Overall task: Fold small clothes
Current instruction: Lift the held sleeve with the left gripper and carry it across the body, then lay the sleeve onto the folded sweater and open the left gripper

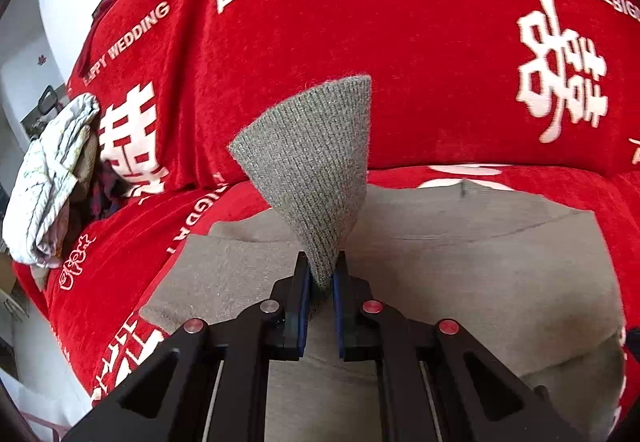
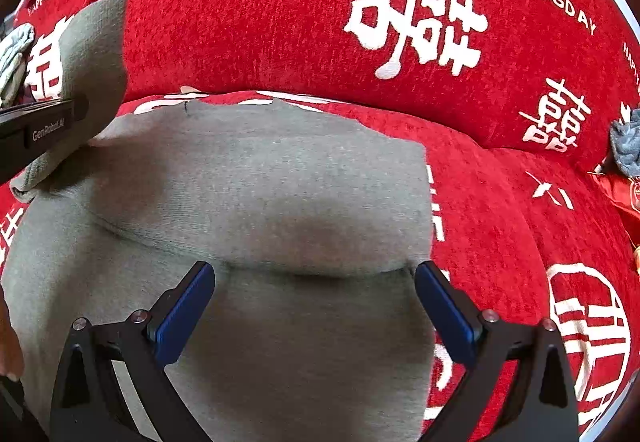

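A grey knitted garment [image 2: 256, 177] lies flat on the red sofa seat [image 2: 500, 209]; it also shows in the left wrist view [image 1: 460, 242]. My left gripper [image 1: 321, 274] is shut on a ribbed cuff or corner of this grey garment [image 1: 316, 161] and holds it lifted above the rest, the flap standing up. In the right wrist view the left gripper [image 2: 36, 125] shows at the far left with the raised flap [image 2: 96, 53]. My right gripper [image 2: 314, 278] is open and empty, its blue pads [image 2: 188, 306] spread wide just over a fold line of the garment.
The sofa back [image 1: 400, 21] is covered in red cloth with white characters. A heap of white patterned and other clothes [image 1: 52, 177] lies at the left of the seat. A blue-grey cloth [image 2: 628, 145] and a red item lie at the right.
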A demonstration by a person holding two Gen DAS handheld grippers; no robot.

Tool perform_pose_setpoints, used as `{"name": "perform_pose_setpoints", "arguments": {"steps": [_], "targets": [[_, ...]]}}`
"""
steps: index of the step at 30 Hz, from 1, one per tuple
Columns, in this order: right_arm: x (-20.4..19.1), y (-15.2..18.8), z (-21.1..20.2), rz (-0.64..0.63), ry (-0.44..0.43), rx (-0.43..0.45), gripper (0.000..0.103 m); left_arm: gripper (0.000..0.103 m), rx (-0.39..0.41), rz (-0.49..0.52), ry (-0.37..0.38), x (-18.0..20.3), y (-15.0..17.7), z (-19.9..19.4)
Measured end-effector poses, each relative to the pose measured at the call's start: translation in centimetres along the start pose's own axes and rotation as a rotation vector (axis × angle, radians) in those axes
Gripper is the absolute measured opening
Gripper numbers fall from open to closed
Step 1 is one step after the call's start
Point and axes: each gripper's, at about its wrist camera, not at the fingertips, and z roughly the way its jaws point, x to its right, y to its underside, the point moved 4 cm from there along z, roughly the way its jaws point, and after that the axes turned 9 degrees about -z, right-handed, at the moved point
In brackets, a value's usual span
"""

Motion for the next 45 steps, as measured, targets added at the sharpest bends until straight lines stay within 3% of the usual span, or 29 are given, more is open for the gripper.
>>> {"name": "perform_pose_setpoints", "arguments": {"steps": [15, 23, 35, 45], "targets": [[2.6, 1.0, -0.5, 0.025, 0.022, 0.013, 0.1, 0.011, 0.023, 0.126, 0.116, 5.9, 1.3, -3.3], [3.5, 1.8, -0.4, 0.027, 0.033, 0.002, 0.1, 0.011, -0.062, 0.173, 0.171, 7.7, 3.3, -2.1], [6.0, 3.7, -1.0, 0.056, 0.069, -0.012, 0.1, 0.011, -0.053, 0.249, 0.225, 10.3, 4.8, -2.9], [6.7, 4.7, -0.7, 0.066, 0.077, -0.026, 0.1, 0.011, -0.101, 0.272, 0.271, 11.9, 5.5, -2.3]]}}
